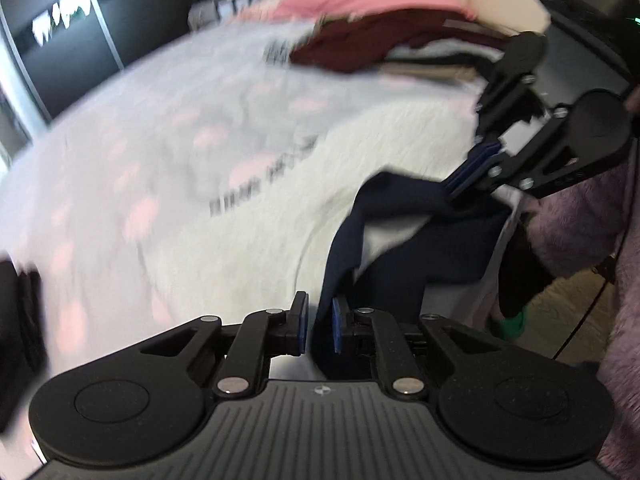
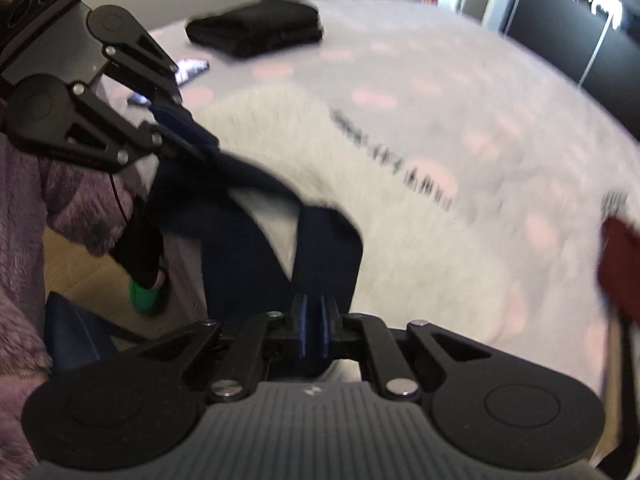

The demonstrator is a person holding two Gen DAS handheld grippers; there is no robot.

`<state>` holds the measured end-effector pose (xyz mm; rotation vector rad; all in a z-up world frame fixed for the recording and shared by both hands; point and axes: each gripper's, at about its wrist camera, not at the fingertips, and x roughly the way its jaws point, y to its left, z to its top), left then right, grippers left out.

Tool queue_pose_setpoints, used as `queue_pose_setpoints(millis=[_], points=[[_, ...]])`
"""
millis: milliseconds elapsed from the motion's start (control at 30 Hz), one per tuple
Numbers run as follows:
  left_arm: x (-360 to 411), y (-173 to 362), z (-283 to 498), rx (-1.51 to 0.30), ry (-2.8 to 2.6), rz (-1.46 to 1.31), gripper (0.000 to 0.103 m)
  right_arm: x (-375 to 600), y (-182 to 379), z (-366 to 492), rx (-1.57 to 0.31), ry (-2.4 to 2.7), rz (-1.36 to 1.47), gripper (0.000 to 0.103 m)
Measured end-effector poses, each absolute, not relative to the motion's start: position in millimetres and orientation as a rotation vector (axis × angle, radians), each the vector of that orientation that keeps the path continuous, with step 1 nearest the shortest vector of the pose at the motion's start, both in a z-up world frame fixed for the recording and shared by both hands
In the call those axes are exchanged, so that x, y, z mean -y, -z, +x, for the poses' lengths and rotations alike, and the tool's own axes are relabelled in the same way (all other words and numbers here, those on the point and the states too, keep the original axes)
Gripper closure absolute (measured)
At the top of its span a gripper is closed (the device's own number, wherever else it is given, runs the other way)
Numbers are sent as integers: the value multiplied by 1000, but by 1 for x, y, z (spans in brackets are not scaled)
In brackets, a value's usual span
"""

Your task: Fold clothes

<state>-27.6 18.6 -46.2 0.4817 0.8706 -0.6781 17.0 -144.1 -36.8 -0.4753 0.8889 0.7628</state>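
A navy garment [image 1: 400, 248] hangs stretched between the two tongs above the near edge of the bed [image 1: 160, 160]. The left gripper [image 1: 320, 326] is clamped on one edge, the right gripper [image 2: 314, 326] on the other. Both tongs tilt steeply downward, side by side, close to the person's fuzzy purple sleeve [image 2: 76, 196].

— What carries it all?
— A bed [image 1: 168, 128], its pale cover dotted with pink.
— Anything lying on it?
— A white fleecy blanket [image 2: 400, 240] near the middle. In the right wrist view, a folded black garment [image 2: 256, 28] at eleven o'clock. In the left wrist view, a heap with a maroon garment [image 1: 360, 46] at one o'clock.
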Motion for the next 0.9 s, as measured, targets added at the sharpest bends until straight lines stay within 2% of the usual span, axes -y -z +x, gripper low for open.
queue_pose_setpoints(millis=[333,433,567,700,733,767,800,833,867,900], points=[[-27,81,-24,-941,693,472,93,141,67,17,-947,-790,-532,94],[-27,79,-26,-926,686,479,93,147,64,24,-969,-782,-473,97],[-35,65,-28,-905,685,411,93,150,51,18,-935,-783,-476,95],[-55,41,-32,-854,692,253,90,167,24,15,-859,-783,-370,82],[-62,35,-31,-836,679,199,83,175,16,16,-829,-771,-326,70],[-70,30,-29,-813,656,144,70,184,9,18,-804,-747,-277,61],[-79,25,-26,-789,622,89,63,194,3,22,-783,-712,-223,58],[-88,20,-23,-765,577,32,50,204,-3,26,-761,-677,-168,50],[-97,19,-20,-757,534,-23,48,214,-6,32,-754,-629,-111,39],[-106,19,-14,-760,493,-76,48,225,-5,40,-764,-567,-48,36]])
